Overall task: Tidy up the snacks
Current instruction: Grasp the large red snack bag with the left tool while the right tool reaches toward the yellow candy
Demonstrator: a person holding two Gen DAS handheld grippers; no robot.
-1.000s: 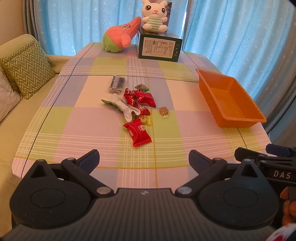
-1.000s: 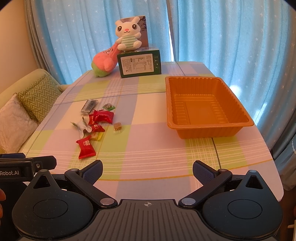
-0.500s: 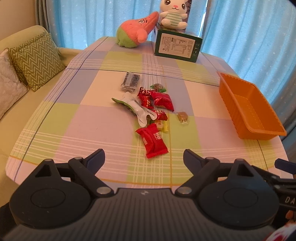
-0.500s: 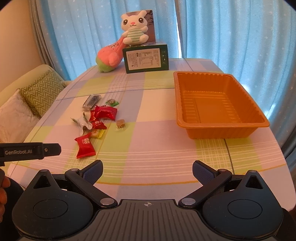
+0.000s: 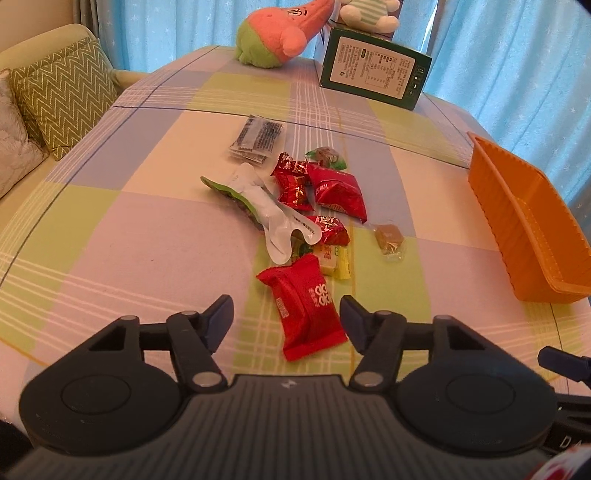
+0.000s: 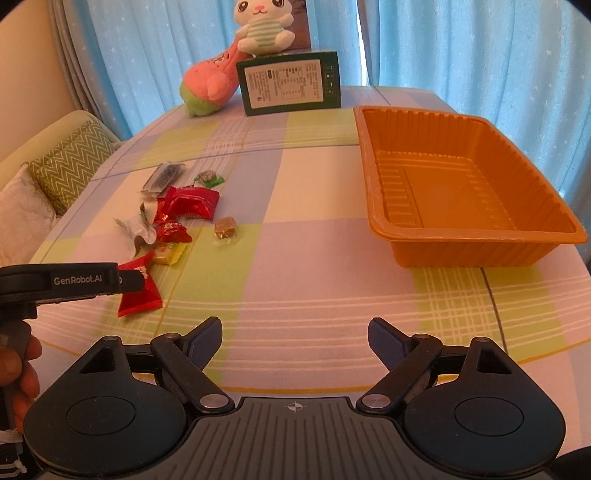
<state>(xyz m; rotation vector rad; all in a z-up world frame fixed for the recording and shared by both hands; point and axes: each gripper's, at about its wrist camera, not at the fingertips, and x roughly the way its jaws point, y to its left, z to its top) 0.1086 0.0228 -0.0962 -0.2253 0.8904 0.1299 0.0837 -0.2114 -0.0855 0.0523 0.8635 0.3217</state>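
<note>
— Now your left gripper [image 5: 286,317] straddles the nearest red snack packet [image 5: 304,308], jaws closing but not yet pressing it, presumably because it's the easiest reach.

— And the right gripper [image 6: 295,338]?

— Closing too, nothing between; orange tray [image 6: 476,236] waits empty alongside.

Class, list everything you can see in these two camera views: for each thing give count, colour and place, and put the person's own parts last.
Orange tray: one, empty, table's right side.
Large red snack packet: one, nearest, between the left gripper's fingers.
Other snacks: a pile of red, green, white, yellow and grey wrappers, mid-table.
Brown candy: one, clear wrap, right of the pile.
Green box: one, upright, far end.
Bunny plush: one, white, on the box.
Pink-green plush: one, left of the box.
Cushions: green zigzag, sofa at left.
Left gripper: closing, not touching.
Right gripper: closing, nothing between.
Hand: one, lower left.
</note>
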